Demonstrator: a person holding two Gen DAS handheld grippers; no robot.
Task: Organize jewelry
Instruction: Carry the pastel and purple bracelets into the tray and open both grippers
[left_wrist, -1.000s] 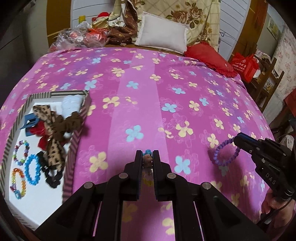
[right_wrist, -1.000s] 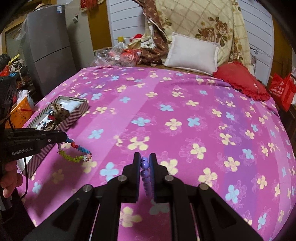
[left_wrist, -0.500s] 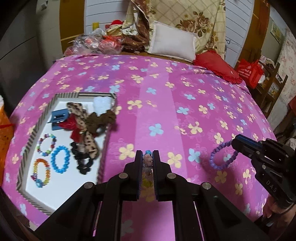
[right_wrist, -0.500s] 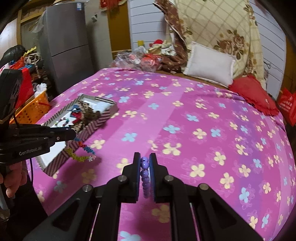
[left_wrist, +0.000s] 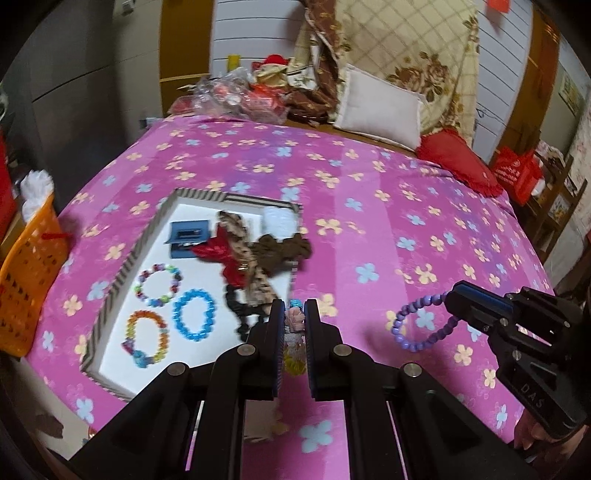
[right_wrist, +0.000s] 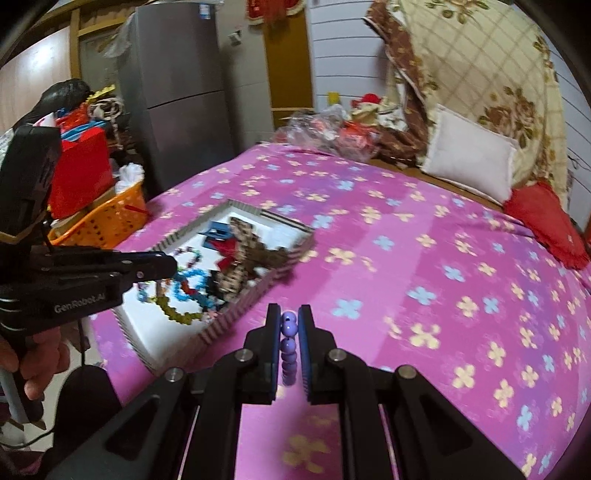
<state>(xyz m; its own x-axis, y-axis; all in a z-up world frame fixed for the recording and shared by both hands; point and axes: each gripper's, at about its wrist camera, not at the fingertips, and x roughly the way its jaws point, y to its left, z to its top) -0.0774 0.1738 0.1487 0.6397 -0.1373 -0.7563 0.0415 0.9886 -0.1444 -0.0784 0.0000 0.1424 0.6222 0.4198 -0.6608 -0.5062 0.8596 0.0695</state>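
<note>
A striped-rim white tray (left_wrist: 122, 273) (right_wrist: 258, 291) lies on the pink floral bedspread and holds several bead bracelets, bows and a blue box. My left gripper (left_wrist: 294, 314) is shut on a multicoloured bead bracelet (left_wrist: 293, 354), held over the tray's right edge; the bracelet hangs over the tray in the right wrist view (right_wrist: 173, 310). My right gripper (right_wrist: 288, 321) is shut on a purple bead bracelet (right_wrist: 288, 347), which dangles as a loop (left_wrist: 413, 325) above the bedspread, right of the tray.
An orange basket (left_wrist: 26, 269) stands off the bed's left side. A white pillow (left_wrist: 380, 107), a red cushion (left_wrist: 461, 166) and bags of clutter (left_wrist: 243, 96) lie at the bed's far end. A grey fridge (right_wrist: 177, 85) stands beyond.
Both grippers have moved left toward the tray, still holding their bracelets. The tray now sits nearer the middle of both views.
</note>
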